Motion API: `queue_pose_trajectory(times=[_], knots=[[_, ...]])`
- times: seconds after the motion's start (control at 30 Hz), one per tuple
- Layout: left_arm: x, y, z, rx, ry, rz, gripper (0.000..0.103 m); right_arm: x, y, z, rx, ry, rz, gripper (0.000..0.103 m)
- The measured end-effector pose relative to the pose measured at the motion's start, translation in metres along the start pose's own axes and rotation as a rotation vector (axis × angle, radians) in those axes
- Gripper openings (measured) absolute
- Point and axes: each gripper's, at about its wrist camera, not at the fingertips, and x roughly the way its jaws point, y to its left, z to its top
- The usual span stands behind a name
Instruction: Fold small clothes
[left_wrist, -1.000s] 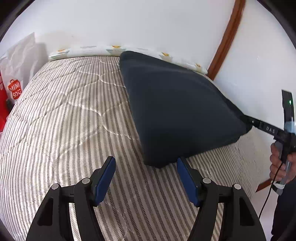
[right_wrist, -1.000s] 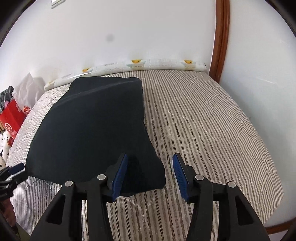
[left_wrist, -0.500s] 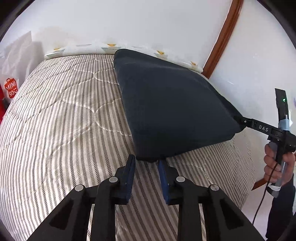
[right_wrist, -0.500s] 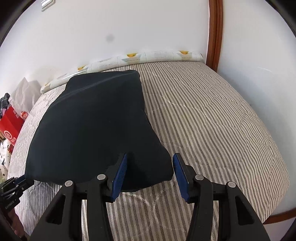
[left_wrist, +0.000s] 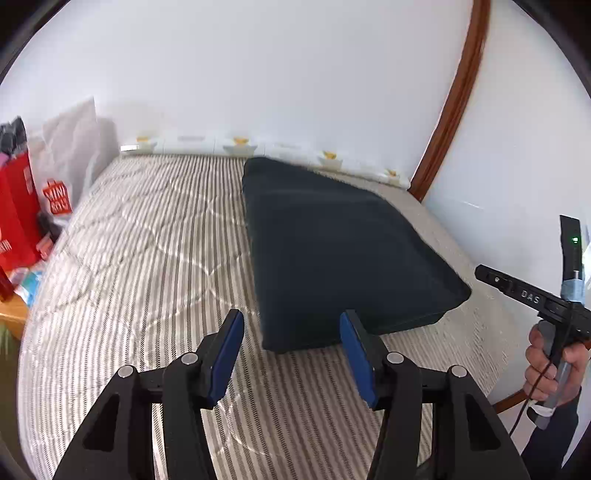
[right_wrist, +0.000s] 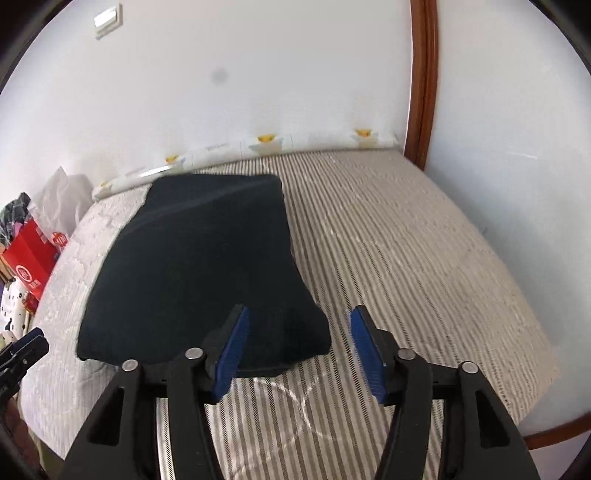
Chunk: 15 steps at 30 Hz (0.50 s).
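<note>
Each camera sits on a gripper and looks forward and down along its two fingers at the striped bed (left_wrist: 147, 258). The left wrist view looks from near the bed's front edge, with the dark folded cloth (left_wrist: 332, 251) on its right. The right wrist view has that cloth (right_wrist: 199, 266) on its left. Both views share the cloth, the bed and the white wall (right_wrist: 258, 74).

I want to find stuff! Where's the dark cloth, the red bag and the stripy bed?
dark cloth (left_wrist: 332, 251), left wrist view, middle of its top.
red bag (left_wrist: 16, 206), left wrist view, its front.
stripy bed (right_wrist: 406, 240), right wrist view, bare cover.
</note>
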Motion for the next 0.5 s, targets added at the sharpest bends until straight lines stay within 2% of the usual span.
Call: queue_pose_trajectory(times=[0.1,0.17,0.3,0.37,0.43,0.5], knots=[[-0.020,-0.011,0.001,0.012,-0.032,0.028,0.066,-0.027,-0.003,-0.003,0.016,-0.041,-0.017,0.070],[-0.035,-0.020,-0.001,0.019,-0.053,0.047,0.068,-0.043,-0.006,-0.007,0.028,-0.065,-0.038,0.074],[-0.062,-0.032,-0.004,0.036,-0.088,0.076,0.080,-0.078,-0.002,-0.015,-0.008,-0.094,-0.058,0.078],[-0.071,-0.039,-0.004,0.047,-0.094,0.104,0.081,-0.096,0.000,-0.021,-0.018,-0.117,-0.081,0.092],[-0.079,-0.045,-0.005,0.051,-0.092,0.131,0.083,-0.112,0.002,-0.027,-0.026,-0.140,-0.088,0.099],[-0.087,-0.051,-0.004,0.060,-0.108,0.155,0.086,-0.121,0.001,-0.029,-0.040,-0.145,-0.073,0.101]])
